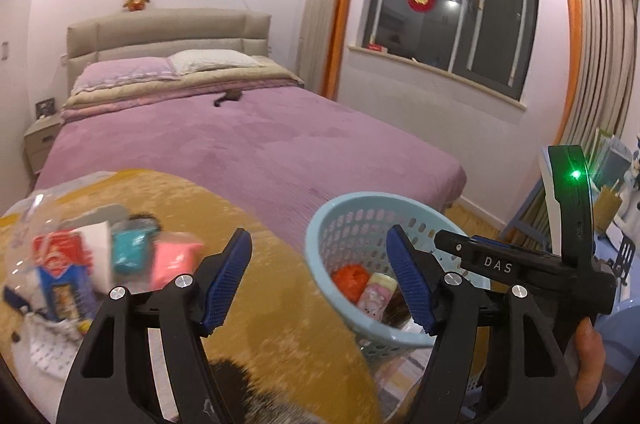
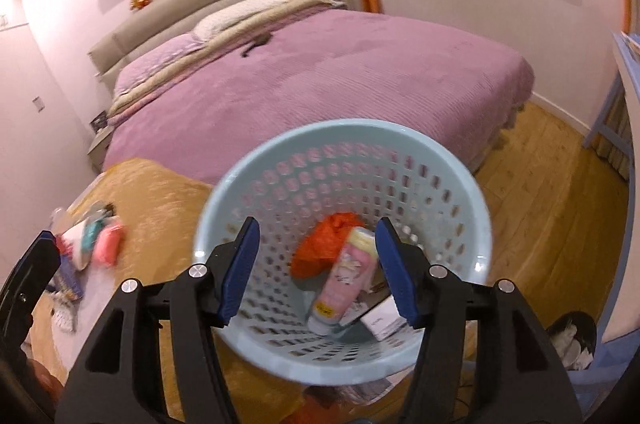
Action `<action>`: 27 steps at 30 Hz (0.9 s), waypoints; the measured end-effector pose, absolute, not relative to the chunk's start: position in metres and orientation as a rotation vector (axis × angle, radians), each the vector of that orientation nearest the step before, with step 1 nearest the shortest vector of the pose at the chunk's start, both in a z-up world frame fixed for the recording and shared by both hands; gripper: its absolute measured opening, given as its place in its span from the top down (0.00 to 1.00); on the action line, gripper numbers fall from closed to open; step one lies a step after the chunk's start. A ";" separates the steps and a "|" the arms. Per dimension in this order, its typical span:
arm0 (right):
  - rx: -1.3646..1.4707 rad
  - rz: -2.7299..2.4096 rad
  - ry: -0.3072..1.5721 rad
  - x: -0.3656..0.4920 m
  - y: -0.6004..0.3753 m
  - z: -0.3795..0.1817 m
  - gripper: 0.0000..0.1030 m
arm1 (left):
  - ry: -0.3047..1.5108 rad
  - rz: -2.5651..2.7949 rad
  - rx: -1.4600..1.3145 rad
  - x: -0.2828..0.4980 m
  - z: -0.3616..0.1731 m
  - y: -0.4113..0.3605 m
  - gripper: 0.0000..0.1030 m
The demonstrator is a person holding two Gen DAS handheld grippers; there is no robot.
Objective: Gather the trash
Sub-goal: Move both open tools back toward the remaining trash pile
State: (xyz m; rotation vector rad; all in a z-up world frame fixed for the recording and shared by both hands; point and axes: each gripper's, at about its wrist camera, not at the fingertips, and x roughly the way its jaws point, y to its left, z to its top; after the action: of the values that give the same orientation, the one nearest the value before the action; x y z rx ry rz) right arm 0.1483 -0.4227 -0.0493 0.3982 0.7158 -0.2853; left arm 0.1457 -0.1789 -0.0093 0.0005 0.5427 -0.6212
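Left wrist view: the left gripper has its jaws spread wide with nothing between them, above a yellow cover. A blurred pile of trash lies to its left on that cover, including a pink packet and a teal packet. The light blue basket stands to the right, holding an orange bag and a pink bottle. The right gripper's body shows at the frame's right edge, over the basket. Right wrist view: the right gripper hangs directly above the basket, its jaws released and empty. Inside lie 3 items: the orange bag, the pink bottle and a white box. The trash pile lies well left, and the purple bed stands behind.
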 end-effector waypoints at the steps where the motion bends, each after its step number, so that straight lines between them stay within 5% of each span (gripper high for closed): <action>1: 0.390 -0.271 0.709 0.147 -0.417 -0.047 0.45 | 0.537 -0.609 -0.007 0.144 -0.006 -0.171 0.34; 27: 0.154 0.122 0.762 0.204 -0.209 -0.043 0.45 | 0.672 -0.229 -0.144 0.182 -0.016 0.059 0.24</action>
State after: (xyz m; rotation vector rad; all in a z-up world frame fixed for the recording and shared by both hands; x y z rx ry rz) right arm 0.2043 -0.2086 -0.0427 0.1545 0.7621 0.1219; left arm 0.1820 0.0587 -0.0155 -0.1440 0.6723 -0.2293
